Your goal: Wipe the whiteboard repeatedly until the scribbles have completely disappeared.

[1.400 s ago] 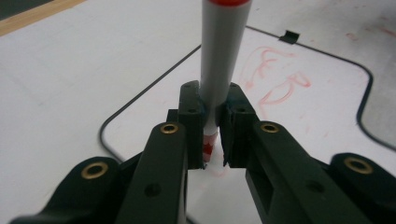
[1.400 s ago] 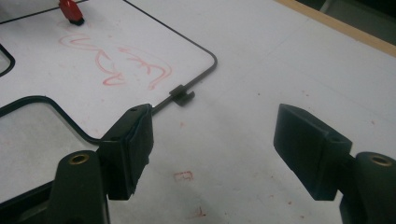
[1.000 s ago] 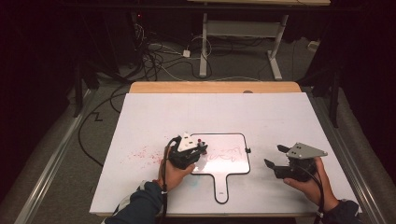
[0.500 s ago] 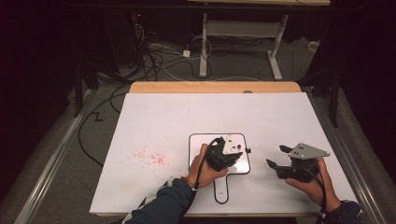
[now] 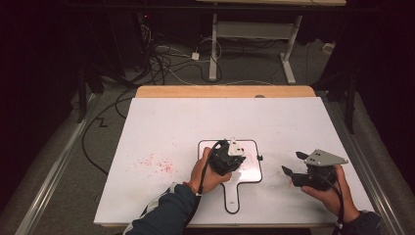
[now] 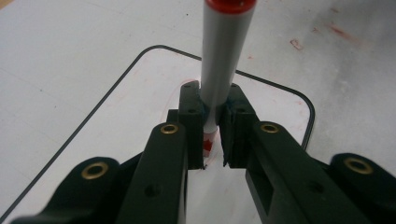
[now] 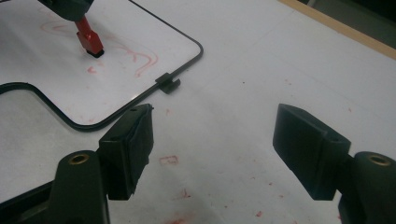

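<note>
So, from the high view, I am seeing my left gripper [image 5: 238, 157] working over the small whiteboard [image 5: 249, 171], which I am taking as my landmark. Half a second ago it was sitting at about this same spot on the board; a full second ago it was left of the board's middle, close to the red smears [image 5: 155, 164] on the table [image 5: 274, 117] beyond the board's left edge. My right gripper [image 5: 292, 165] is resting on the table just off the board's right edge, much where it was before, with the grey plate on top.

Moving to the left gripper view, the jaws are pinching a grey marker [image 6: 222, 70] with a red band at its far end; they are nearly together, with just the barrel between them. The marker is pointing down over the board, inside its black rim.

Turning to the right gripper view, my own jaws are standing wide apart with nothing between them, over bare table beside the board's rim. Farther off, the marker's red tip [image 7: 92, 43] is meeting the board's surface among faint red strokes [image 7: 140, 59], and a small black clip [image 7: 167, 82] is sitting on the rim nearest me.
</note>
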Available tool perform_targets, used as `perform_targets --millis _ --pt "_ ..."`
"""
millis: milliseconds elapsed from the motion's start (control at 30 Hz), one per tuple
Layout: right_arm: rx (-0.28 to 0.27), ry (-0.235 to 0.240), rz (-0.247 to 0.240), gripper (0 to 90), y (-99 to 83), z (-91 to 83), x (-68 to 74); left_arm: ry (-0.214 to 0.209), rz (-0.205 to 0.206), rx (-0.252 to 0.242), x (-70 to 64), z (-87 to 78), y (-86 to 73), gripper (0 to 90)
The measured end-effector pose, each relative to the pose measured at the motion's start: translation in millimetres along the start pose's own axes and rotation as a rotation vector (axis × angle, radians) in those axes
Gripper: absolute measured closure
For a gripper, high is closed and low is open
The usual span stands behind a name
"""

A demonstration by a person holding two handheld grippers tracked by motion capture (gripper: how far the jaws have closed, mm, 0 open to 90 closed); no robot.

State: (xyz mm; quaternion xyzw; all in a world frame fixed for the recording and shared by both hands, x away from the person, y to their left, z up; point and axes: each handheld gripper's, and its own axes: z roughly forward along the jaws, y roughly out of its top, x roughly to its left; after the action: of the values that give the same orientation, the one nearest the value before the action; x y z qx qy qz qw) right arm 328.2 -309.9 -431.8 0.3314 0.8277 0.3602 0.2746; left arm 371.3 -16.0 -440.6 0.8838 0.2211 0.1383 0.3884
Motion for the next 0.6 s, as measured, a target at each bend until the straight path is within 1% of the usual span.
perform_targets --millis 33,133,167,200,267,300,367,400,467,500,567,600 --pt "-0.001 0.003 -0.003 29.5 0.2 0.4 0.2 0.003 0.003 -0.005 -1.4 1.6 1.0 78.4" --pt "0.0 0.009 -0.004 29.5 1.0 1.7 1.5 -0.033 0.014 -0.037 -9.8 9.0 4.8 78.4" --pt "0.0 0.012 -0.007 29.5 1.3 2.1 2.0 -0.039 0.036 -0.034 -13.7 10.9 7.1 78.4" --pt "0.001 0.013 -0.013 29.4 1.6 2.6 2.4 -0.048 0.045 -0.035 -18.0 12.6 9.2 78.4" --pt "0.003 0.015 -0.008 29.5 1.8 3.3 2.7 -0.04 0.086 -0.017 -23.1 12.7 11.9 78.4" --pt "0.003 0.015 -0.009 29.5 1.7 3.5 2.5 -0.039 0.089 -0.013 -23.0 11.7 11.7 78.4" --pt "0.005 0.014 -0.012 29.5 1.1 3.1 1.8 -0.025 0.079 -0.005 -16.3 7.9 8.2 78.4" --pt "0.006 0.013 -0.01 29.5 0.7 2.5 1.4 -0.017 0.065 -0.001 -10.4 5.2 5.3 78.4" --pt "0.004 0.009 -0.01 29.5 0.0 1.3 0.3 -0.005 0.024 -0.002 2.3 -0.5 -1.5 78.4" --pt "0.001 0.007 -0.009 29.5 0.0 0.5 -0.1 0.004 0.011 0.003 7.8 -3.8 -4.6 78.4" --pt "-0.003 0.003 -0.009 29.5 0.1 -0.9 -0.6 0.021 0.001 0.011 15.4 -9.6 -10.2 78.4" --pt "-0.005 0.001 -0.007 29.5 0.3 -1.1 -0.7 0.038 0.004 0.019 18.3 -12.3 -12.6 78.4"
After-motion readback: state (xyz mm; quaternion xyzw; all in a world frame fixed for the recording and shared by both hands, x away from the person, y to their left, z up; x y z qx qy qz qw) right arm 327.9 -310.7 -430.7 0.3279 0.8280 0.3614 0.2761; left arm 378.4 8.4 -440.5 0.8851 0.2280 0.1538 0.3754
